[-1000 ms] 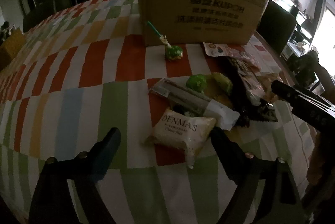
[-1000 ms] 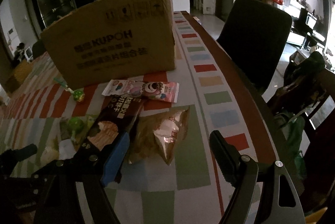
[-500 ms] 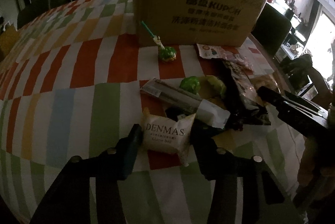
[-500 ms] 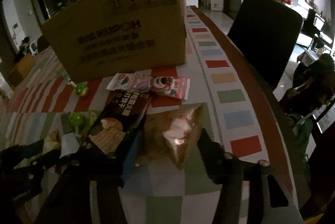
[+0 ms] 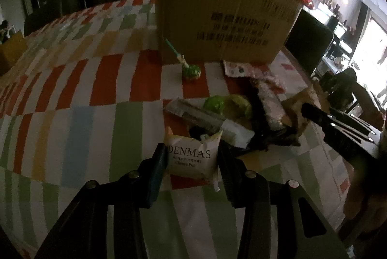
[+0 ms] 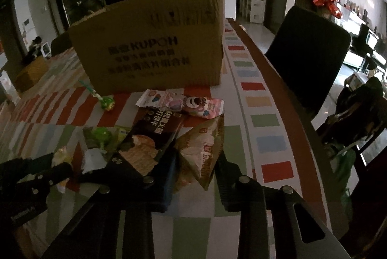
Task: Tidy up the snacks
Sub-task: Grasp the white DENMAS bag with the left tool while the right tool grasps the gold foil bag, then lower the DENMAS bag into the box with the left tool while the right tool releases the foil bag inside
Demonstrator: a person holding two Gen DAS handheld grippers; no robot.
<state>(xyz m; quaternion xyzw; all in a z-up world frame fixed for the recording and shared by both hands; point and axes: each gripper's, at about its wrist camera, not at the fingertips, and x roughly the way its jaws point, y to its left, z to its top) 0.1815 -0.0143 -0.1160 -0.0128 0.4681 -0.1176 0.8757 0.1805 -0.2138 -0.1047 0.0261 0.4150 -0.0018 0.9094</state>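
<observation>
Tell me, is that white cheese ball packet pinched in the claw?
Yes. The left claw presses both sides of the packet, still closing.

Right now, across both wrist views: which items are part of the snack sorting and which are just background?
In the job:
- DENMAS pack, between the closing left gripper fingers
- tan biscuit bag, between the closing right gripper fingers
- dark cracker pack
- pink wrapper
- green lollipop
- cardboard box

Lying about:
- black chair
- red bow

Left gripper (image 5: 192, 157) is closing on the white DENMAS pack (image 5: 191, 158), pads look pressed against it; cardboard box (image 5: 225, 17) sits behind.
</observation>
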